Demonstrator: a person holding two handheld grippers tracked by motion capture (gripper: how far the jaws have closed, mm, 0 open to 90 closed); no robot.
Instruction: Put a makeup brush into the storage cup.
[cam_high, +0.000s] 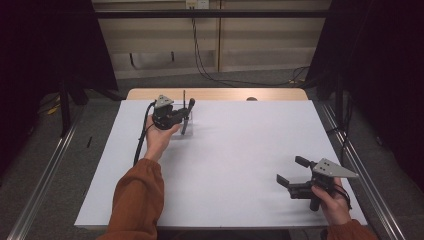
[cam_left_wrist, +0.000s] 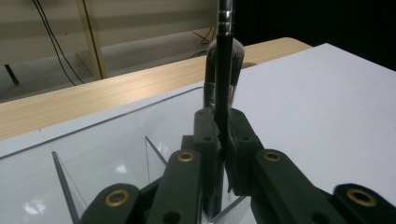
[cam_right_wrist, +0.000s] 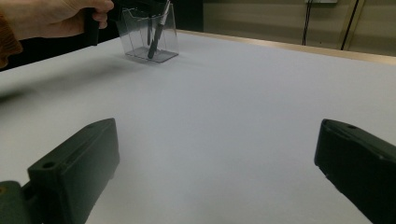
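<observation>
Jaws of the left gripper (cam_left_wrist: 219, 140) pinch a makeup brush (cam_left_wrist: 223, 65) upright over the clear holder (cam_right_wrist: 148, 35), likely so it drops in cleanly. Well apart, the right gripper (cam_right_wrist: 215, 163) rests spread wide, holding nothing.

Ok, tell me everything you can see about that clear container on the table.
The clear plastic organizer is a small, open-topped box with thin see-through walls and inner dividers. It stands upright on the white table surface, near the far left. A makeup brush with a black handle stands in it, clamped by the left gripper; another dark brush leans inside.
</observation>
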